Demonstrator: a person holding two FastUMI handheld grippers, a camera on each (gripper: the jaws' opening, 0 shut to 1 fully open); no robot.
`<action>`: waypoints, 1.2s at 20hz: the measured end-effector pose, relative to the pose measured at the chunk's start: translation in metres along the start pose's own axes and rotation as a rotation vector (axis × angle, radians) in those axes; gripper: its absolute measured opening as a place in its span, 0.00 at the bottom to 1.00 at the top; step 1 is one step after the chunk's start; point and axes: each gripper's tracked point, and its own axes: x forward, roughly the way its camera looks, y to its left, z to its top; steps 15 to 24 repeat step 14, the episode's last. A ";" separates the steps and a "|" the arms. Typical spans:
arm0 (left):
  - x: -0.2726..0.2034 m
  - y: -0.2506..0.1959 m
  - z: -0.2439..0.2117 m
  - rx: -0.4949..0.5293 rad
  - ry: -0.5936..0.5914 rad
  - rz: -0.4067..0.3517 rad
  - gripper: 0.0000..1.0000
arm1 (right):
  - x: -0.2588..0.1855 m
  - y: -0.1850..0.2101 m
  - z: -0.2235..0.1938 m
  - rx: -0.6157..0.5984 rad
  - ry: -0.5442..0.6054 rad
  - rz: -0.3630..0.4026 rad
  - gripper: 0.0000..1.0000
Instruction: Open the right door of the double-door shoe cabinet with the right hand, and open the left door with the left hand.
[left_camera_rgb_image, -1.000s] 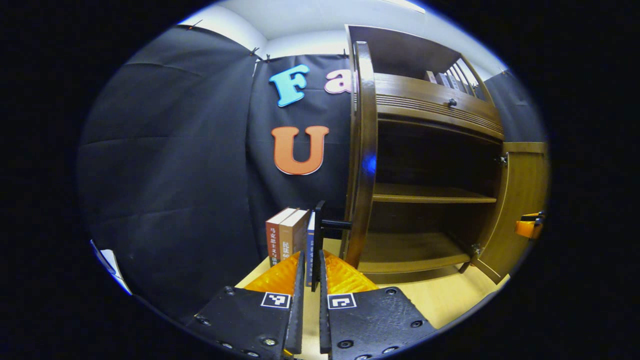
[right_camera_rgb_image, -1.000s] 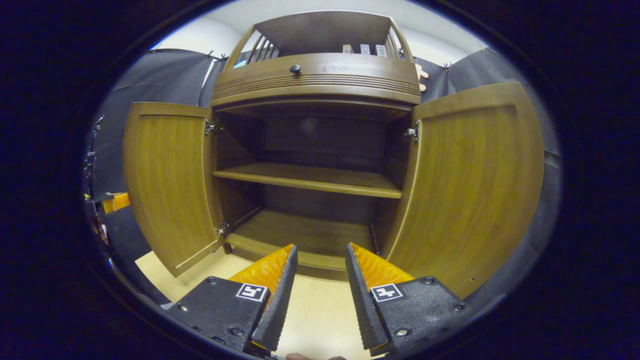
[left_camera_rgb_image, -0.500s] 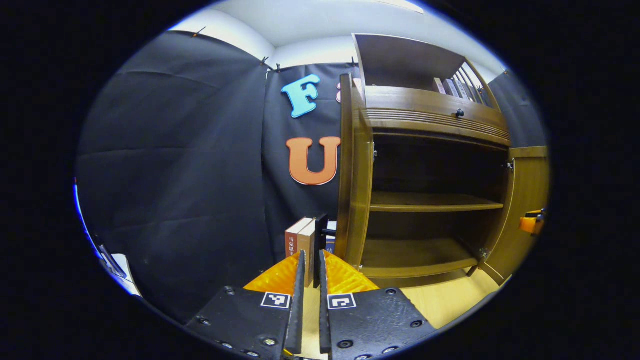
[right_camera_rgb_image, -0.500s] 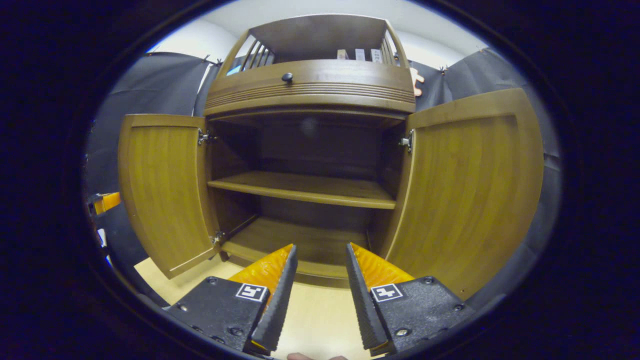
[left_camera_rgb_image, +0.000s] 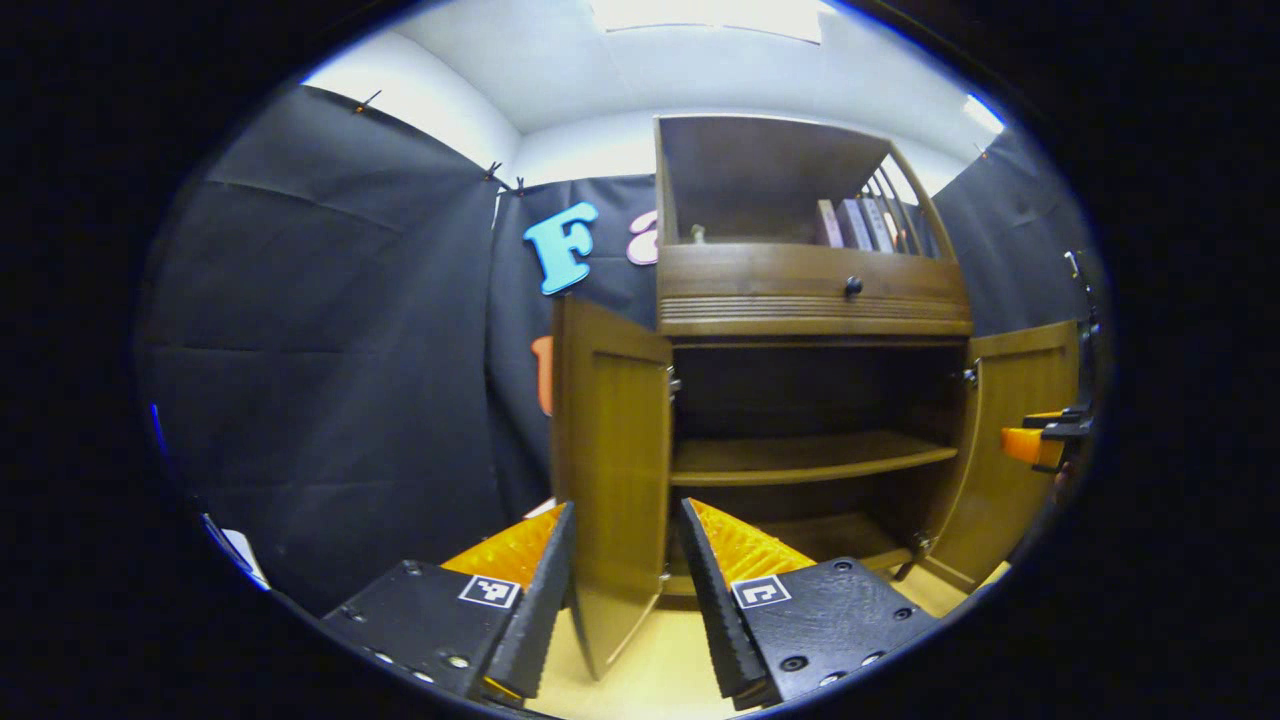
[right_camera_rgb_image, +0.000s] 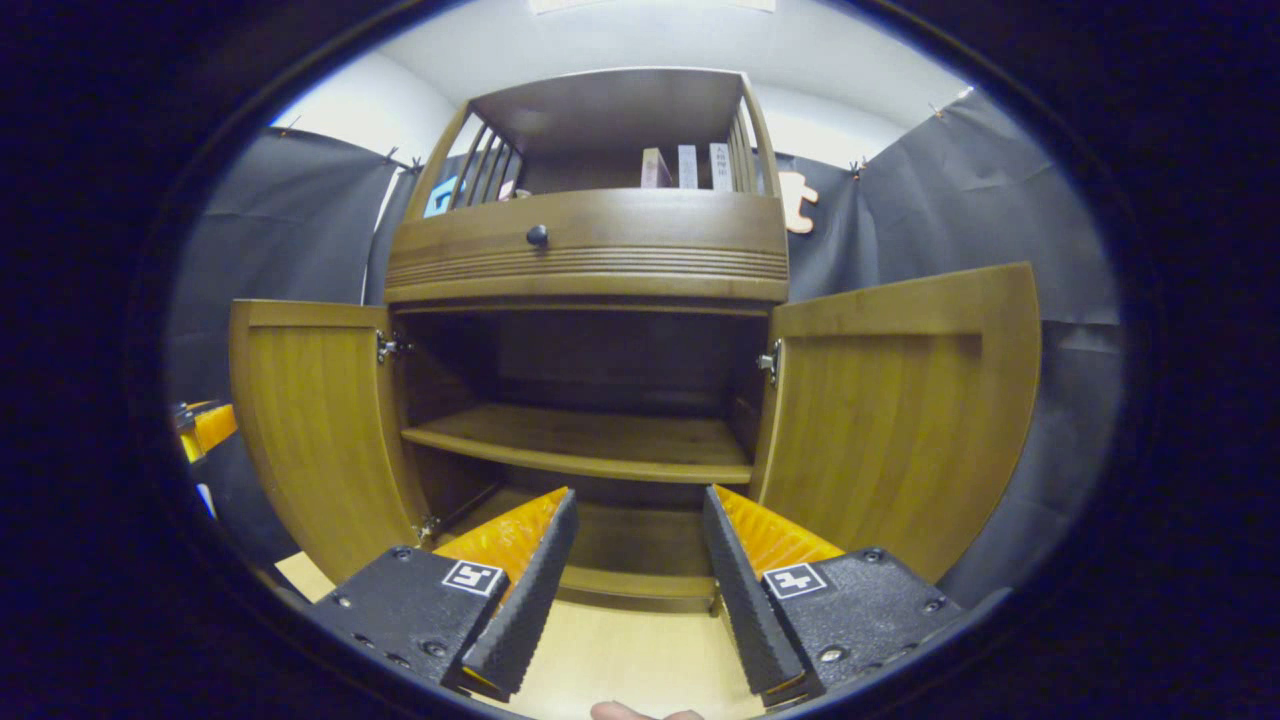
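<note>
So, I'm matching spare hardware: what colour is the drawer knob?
The knob is black, clearest in the right gripper view.

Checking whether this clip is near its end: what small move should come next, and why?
Probably just draw both grippers back: the brown wooden left door and right door stand wide open, and the left gripper and right gripper are open, holding nothing.

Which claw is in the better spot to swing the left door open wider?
Left. The open left claw points straight at the left door, close by; the right claw faces the middle shelf.
</note>
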 end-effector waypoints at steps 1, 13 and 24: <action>-0.001 -0.012 0.004 -0.007 -0.009 -0.024 0.83 | -0.001 -0.001 0.006 0.002 -0.012 0.000 0.81; 0.003 -0.089 0.023 -0.025 0.000 -0.114 0.94 | -0.010 0.008 0.031 0.004 -0.064 0.009 0.81; 0.003 -0.092 0.023 -0.020 -0.001 -0.115 1.00 | -0.011 0.006 0.032 0.009 -0.070 0.000 0.81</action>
